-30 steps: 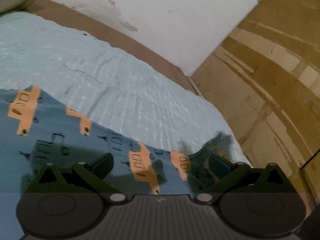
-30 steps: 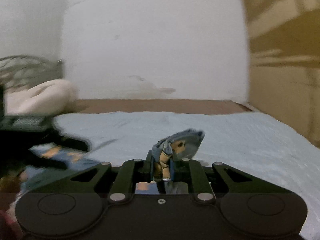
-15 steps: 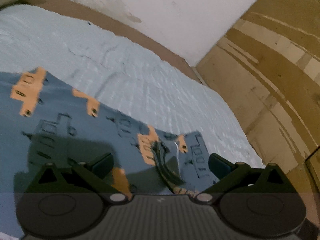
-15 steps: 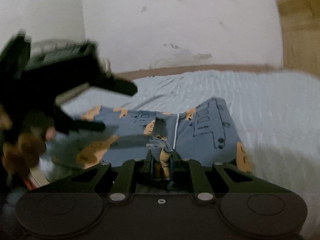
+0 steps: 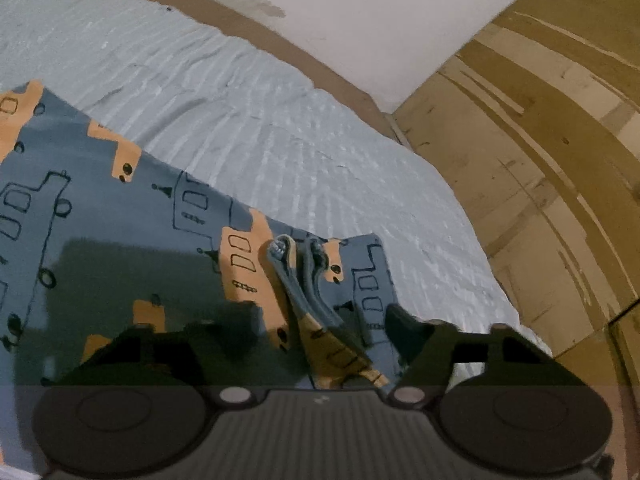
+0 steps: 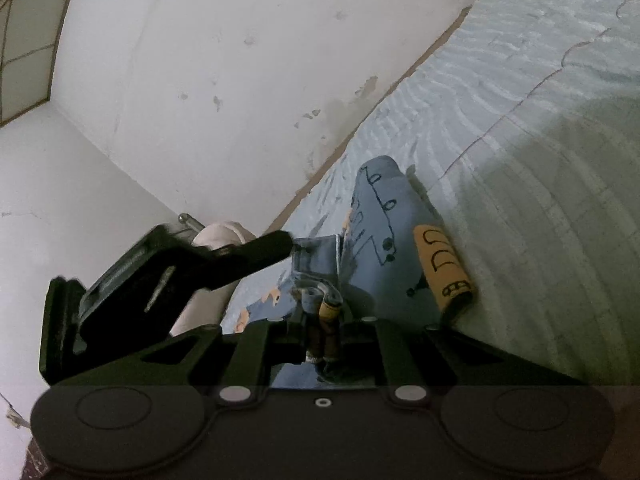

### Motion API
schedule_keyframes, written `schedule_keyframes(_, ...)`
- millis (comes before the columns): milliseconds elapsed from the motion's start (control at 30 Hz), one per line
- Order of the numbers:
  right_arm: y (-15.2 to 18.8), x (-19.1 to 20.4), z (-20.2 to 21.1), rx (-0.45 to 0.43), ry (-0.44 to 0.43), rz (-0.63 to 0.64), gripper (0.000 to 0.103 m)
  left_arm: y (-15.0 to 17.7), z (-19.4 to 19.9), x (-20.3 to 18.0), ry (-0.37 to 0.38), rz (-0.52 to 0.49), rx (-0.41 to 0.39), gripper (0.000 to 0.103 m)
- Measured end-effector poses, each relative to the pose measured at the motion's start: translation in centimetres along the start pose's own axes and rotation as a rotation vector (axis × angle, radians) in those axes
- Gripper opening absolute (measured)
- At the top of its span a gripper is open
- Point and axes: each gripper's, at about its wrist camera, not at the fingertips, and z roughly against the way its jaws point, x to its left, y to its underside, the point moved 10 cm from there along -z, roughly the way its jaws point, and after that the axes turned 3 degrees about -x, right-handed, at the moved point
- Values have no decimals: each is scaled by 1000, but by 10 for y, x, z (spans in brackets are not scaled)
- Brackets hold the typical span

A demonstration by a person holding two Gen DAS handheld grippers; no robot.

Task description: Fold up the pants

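Note:
The pants are blue-grey with orange patches and drawn buses, lying on a light blue bedsheet. In the left wrist view my left gripper is open just above them, with a bunched waistband edge rising between its fingers. In the right wrist view my right gripper is shut on a bunched fold of the pants and holds it up off the sheet. The left gripper also shows in the right wrist view, its fingertip at the cloth.
A white wall and a brown bed frame edge run behind the mattress. A wooden panel stands to the right of the bed. A pale pillow lies at the head. The sheet spreads to the right.
My right gripper has swung and tilted, carrying the pinched cloth over the pants. My left gripper has moved in over the waistband edge and stayed open.

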Motion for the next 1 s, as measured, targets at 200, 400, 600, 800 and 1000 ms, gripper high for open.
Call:
schedule_keyframes(200,4,3,-2,-5,38,83,13,3,-5,3,-26,11,13,20)
schedule_keyframes(400,7,7,-5,-9,68,156,13,1,-2,-5,-52,-42,-8,11)
schedule_keyframes(600,7,36,-2,-40,108,352,16,-17,16,-22,-49,-116,-21,11)
schedule_keyframes(800,10,77,-4,-51,89,520,15,-39,45,-13,-59,-125,-31,10)
schedule_keyframes(1000,33,118,-23,17,21,612,15,-53,74,17,-129,-132,-34,10)
